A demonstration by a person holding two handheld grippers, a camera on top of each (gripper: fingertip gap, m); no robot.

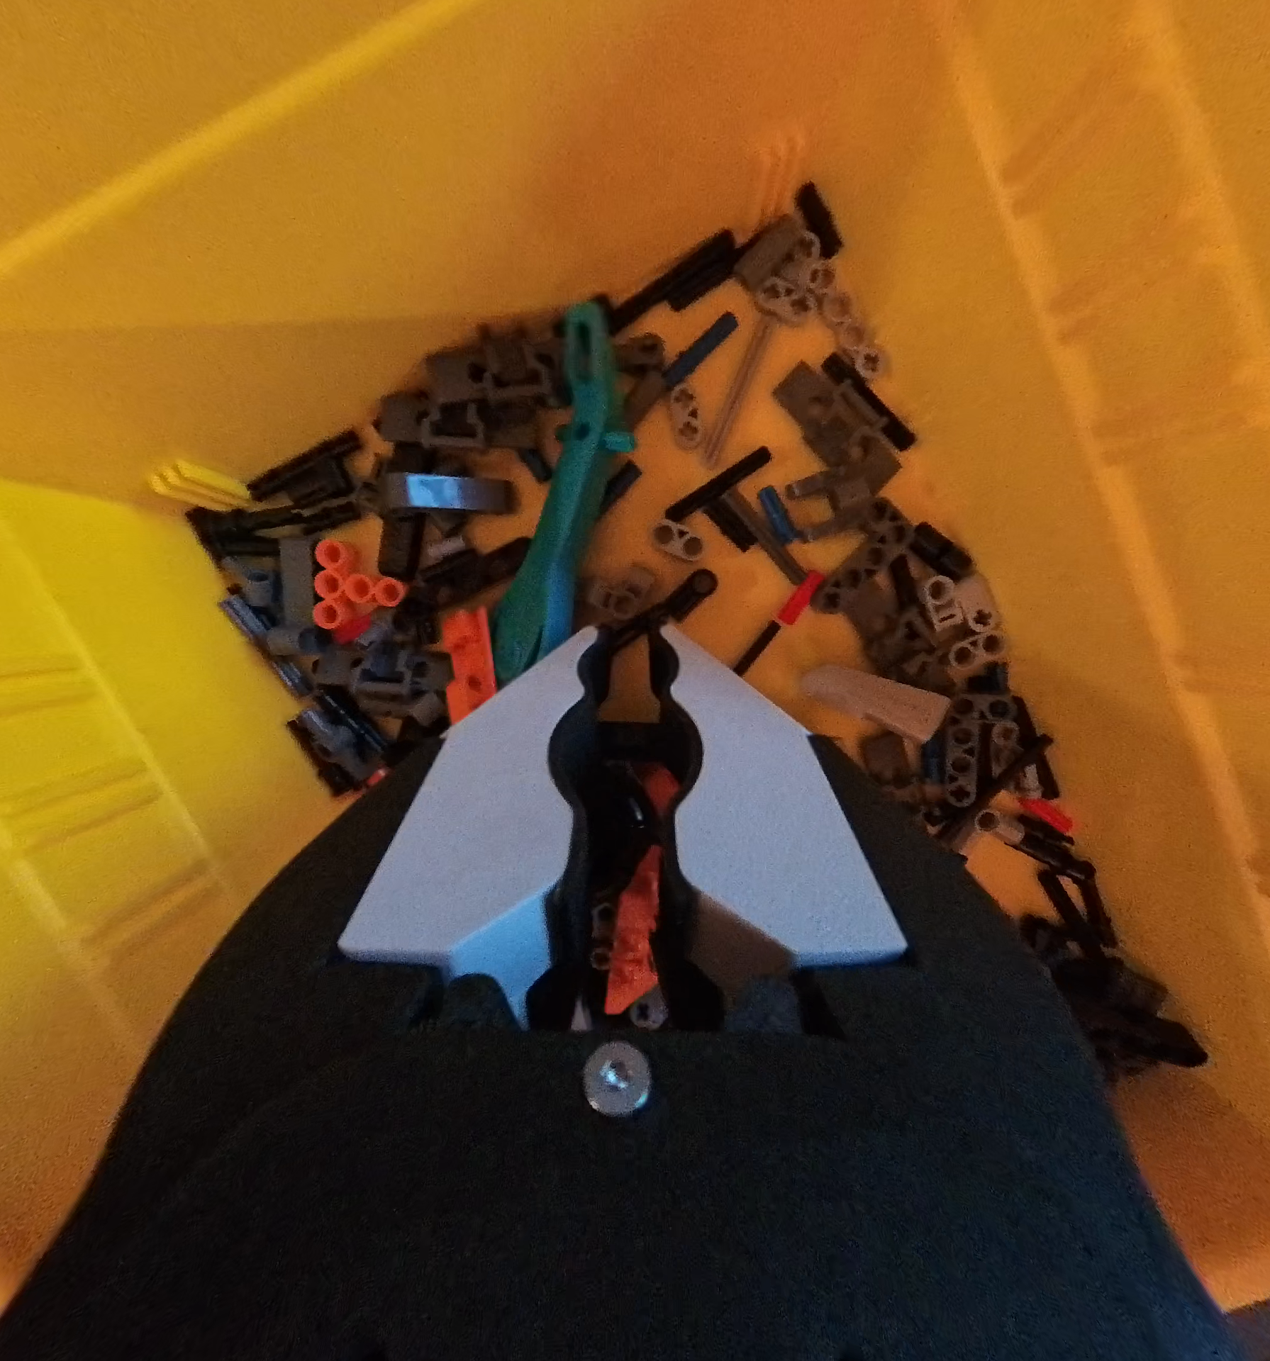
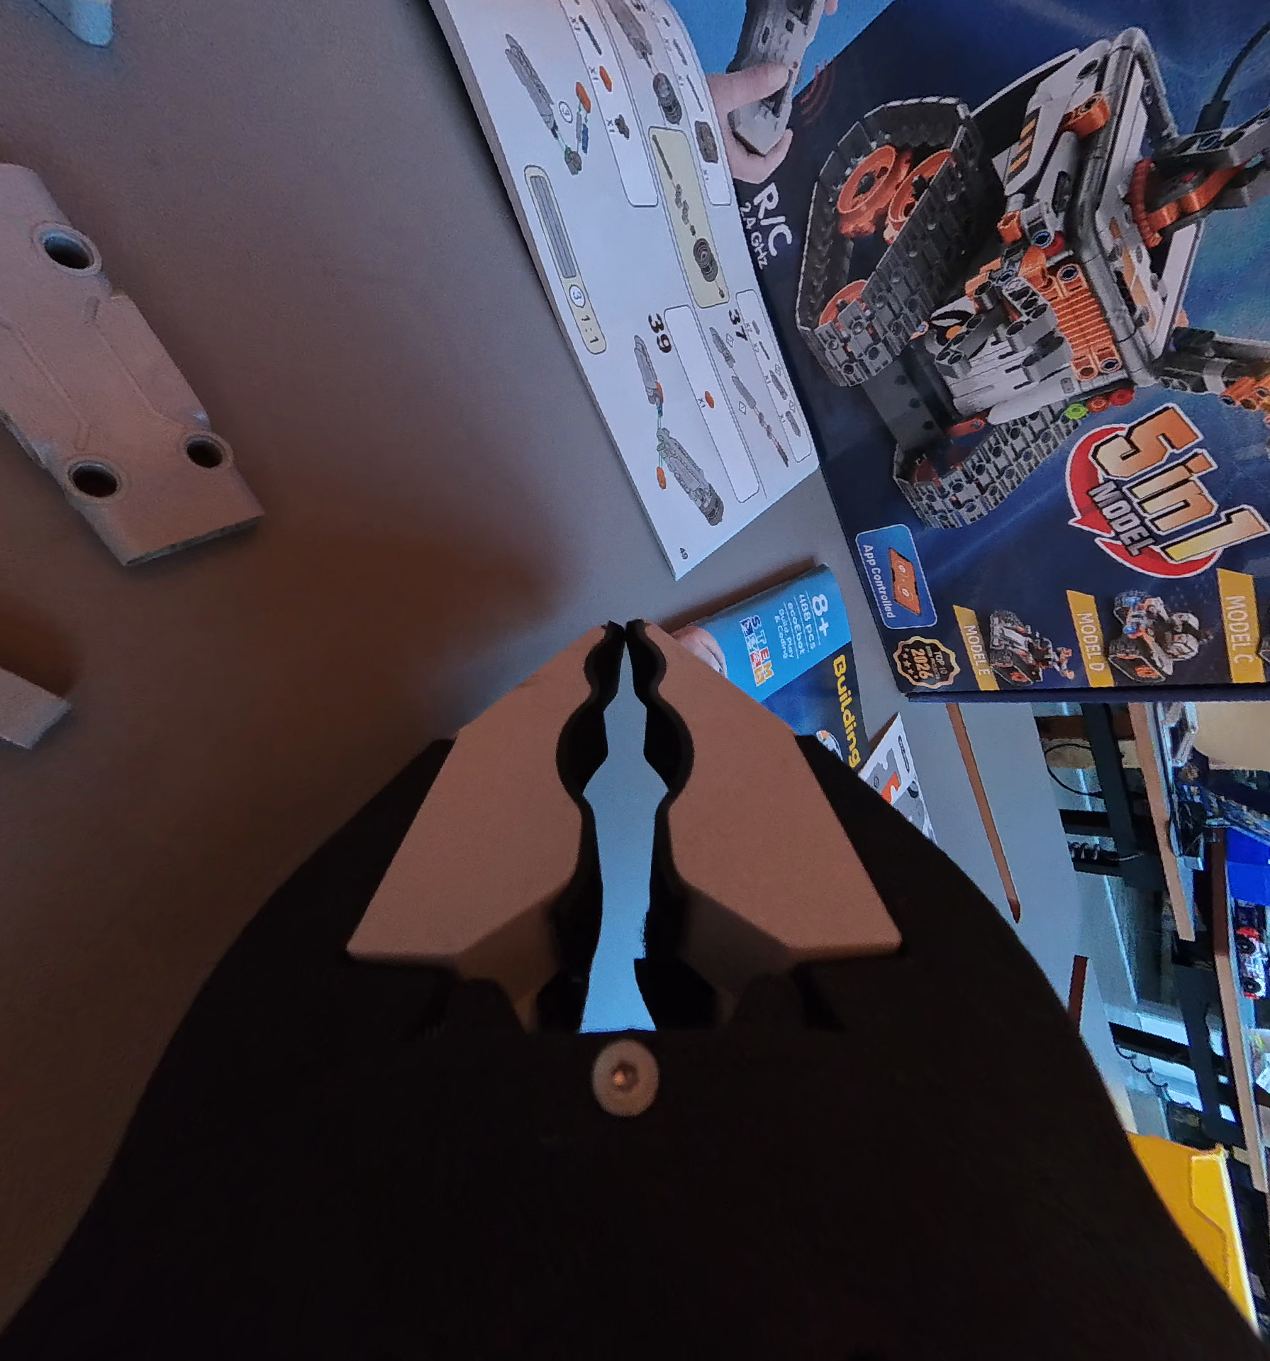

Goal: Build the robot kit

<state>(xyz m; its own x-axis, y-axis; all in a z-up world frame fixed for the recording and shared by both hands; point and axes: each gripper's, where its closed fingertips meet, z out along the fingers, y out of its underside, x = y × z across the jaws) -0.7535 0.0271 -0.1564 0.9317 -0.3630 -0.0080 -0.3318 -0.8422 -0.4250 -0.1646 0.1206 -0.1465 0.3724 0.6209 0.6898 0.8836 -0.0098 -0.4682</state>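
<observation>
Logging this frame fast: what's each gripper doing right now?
Left gripper: shut on a thin black rod, inside the yellow bin.
Right gripper: shut, holding nothing, above the grey table.

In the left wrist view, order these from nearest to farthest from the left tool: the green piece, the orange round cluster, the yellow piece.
From the left tool, inside the yellow bin:
1. Green piece: its lower end lies just left of the tips.
2. Orange round cluster: farther left.
3. Yellow piece: far left, at the pile's edge.
</observation>
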